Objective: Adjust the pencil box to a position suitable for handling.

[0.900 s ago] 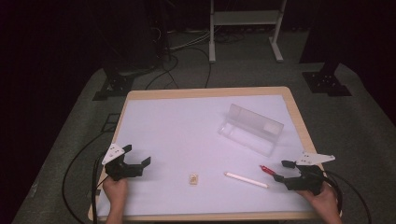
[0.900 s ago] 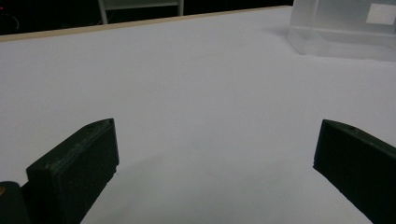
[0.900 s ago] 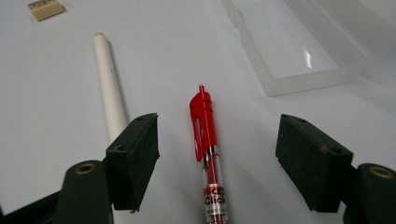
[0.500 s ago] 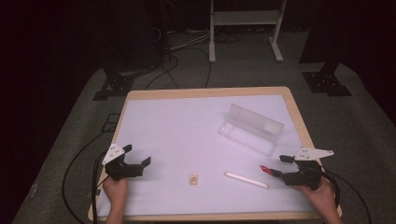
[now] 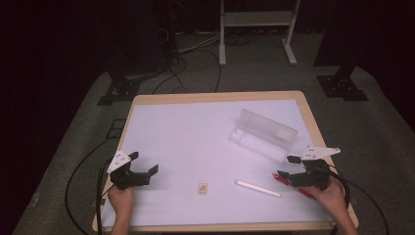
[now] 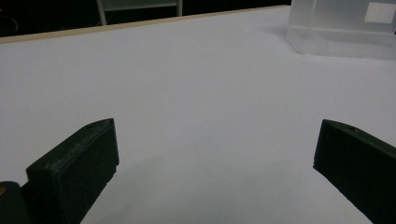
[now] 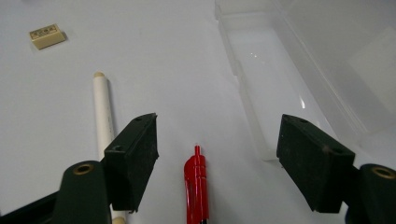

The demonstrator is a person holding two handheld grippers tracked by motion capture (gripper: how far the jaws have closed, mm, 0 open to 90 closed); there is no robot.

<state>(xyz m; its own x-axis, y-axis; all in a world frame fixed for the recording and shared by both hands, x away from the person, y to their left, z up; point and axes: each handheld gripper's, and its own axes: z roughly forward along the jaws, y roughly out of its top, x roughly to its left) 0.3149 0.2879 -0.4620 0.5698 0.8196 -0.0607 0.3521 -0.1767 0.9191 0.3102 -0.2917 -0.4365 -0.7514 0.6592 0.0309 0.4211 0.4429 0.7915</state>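
A white-topped table (image 5: 195, 132) with a pale wooden rim stands on grey carpet, a person's two hands at its near edge. A clear plastic case (image 5: 264, 133) lies open toward the right side, its lid tilted up behind the tray; the tray (image 7: 261, 60) looks empty, holding nothing but reflections. In front of it lie a white stick (image 5: 258, 189), a red pen (image 7: 196, 186) and, farther left, a small tan eraser (image 5: 202, 187). The right gripper (image 5: 289, 172) hovers low over the red pen, jaws spread wide with the pen lying on the table between them, untouched by either pad. The left gripper (image 5: 146, 169) rests well apart at the table's left, its jaws also wide and holding nothing. The step in hand appears to be picking up the pen: it would go best with the jaws lowered squarely astride the barrel, keeping clear of the white stick just beside the one jaw, then closed gently across the pen's width before lifting toward the open case.
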